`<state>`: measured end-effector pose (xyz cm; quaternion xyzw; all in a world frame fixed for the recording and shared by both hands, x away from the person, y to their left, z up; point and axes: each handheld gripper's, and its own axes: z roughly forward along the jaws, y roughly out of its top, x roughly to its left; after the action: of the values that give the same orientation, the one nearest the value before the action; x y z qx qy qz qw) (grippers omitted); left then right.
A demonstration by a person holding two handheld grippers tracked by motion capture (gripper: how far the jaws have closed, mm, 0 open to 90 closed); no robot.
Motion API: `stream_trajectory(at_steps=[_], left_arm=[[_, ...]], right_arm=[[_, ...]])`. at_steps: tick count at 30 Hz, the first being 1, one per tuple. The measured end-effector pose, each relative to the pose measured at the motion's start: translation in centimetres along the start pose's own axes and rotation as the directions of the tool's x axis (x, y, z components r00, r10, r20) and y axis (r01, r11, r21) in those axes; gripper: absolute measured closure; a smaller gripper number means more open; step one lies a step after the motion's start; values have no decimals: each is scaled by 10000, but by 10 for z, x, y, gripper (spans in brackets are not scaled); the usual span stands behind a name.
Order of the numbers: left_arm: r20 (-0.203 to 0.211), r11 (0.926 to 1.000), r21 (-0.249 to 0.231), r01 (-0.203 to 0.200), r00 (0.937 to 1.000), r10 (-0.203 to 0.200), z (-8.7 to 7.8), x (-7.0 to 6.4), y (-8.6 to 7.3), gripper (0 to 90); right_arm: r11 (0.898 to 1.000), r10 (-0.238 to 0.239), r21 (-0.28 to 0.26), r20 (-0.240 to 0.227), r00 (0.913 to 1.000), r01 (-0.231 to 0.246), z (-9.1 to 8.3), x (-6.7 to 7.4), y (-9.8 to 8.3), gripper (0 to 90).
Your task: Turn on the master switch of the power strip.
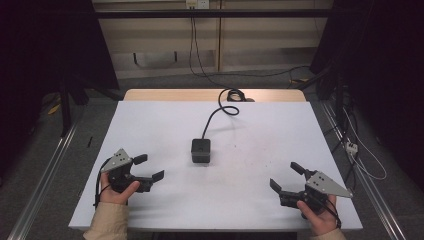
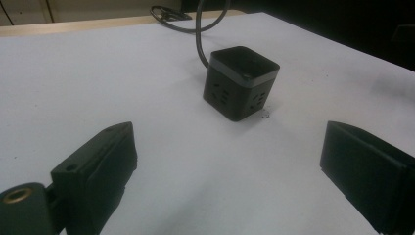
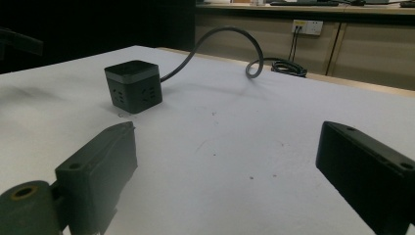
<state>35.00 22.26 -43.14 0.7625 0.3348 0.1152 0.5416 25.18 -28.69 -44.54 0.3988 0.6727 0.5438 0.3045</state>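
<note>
Both grippers wait low at my end of the table. Left gripper [image 1: 145, 168] sits at about 8 o'clock, right gripper [image 1: 286, 176] at about 4 o'clock, each with jaws spread wide and nothing between them. I read this as a ready stance, both aimed inward at the one object.

Largest thing: white table [image 1: 165, 120], bare across most of its surface, a wooden strip showing along the 12 o'clock edge. Faint specks dot the sheet right of centre.

Next, black cable [image 1: 216, 112], running from 12 o'clock, looping once, then dropping into the back of the cube. It probably sets how far the cube can be pulled toward me.

Smallest: black power cube [image 1: 200, 150], dead centre, upright, sockets on its side faces, well apart from both grippers.

Room: open sheet on all sides of the cube, so either gripper has a straight run in. Near edge lies just behind both hands; little backing-off space there.
</note>
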Motion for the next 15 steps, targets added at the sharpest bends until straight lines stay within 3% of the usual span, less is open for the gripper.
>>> stream_trajectory(at_steps=[15], left_arm=[[-73,10000,86,-3,10000,3,-1,1,-4,65]], right_arm=[[10000,-8,38,-48,10000,8,1,0,0,75]])
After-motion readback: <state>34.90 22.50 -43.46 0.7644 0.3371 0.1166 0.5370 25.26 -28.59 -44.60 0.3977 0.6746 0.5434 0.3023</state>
